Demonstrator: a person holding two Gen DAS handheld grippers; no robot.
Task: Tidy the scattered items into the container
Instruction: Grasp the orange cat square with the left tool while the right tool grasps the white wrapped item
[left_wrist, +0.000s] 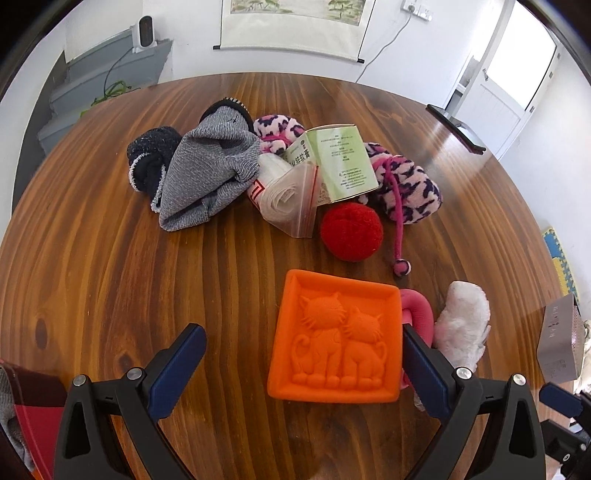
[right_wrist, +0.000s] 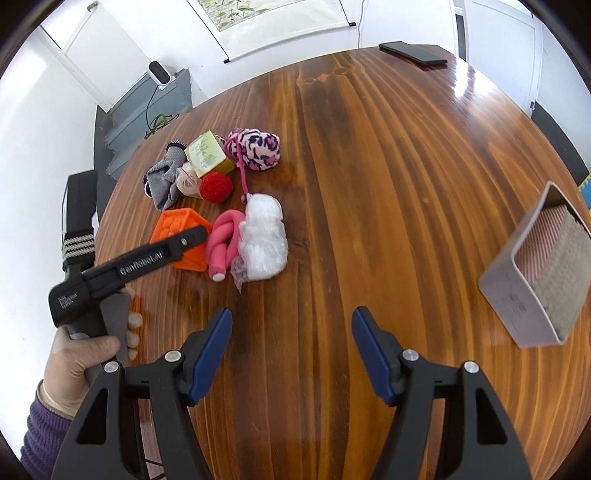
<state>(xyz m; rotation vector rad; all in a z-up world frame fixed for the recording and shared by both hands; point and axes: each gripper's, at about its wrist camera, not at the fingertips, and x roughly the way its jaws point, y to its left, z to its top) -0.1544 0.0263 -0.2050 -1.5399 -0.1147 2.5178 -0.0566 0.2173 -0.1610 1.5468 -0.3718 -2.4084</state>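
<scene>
Lying flat on the wooden table (left_wrist: 110, 258), the orange cat-relief tray (left_wrist: 338, 338) sits between the spread fingers of the left gripper (left_wrist: 303, 363), its longer sides running away from the camera and its raised cats upright toward the far edge. The right-hand finger (left_wrist: 424, 373) touches the tray's side; the other stands well apart, so nothing is grasped. Just beside the tray lie a pink knotted tube (left_wrist: 419, 314) and a white fluffy bundle (left_wrist: 463, 323); beyond them are a red pompom ball (left_wrist: 351, 230), a green box (left_wrist: 338, 162), a grey knit sock (left_wrist: 207, 173) and leopard-print socks (left_wrist: 408, 188). Only the right wrist view shows the grey container (right_wrist: 517, 291), tilted, well to the right, and a black phone (right_wrist: 412, 52). The right gripper (right_wrist: 291, 350) hovers over bare wood, fingers released.
</scene>
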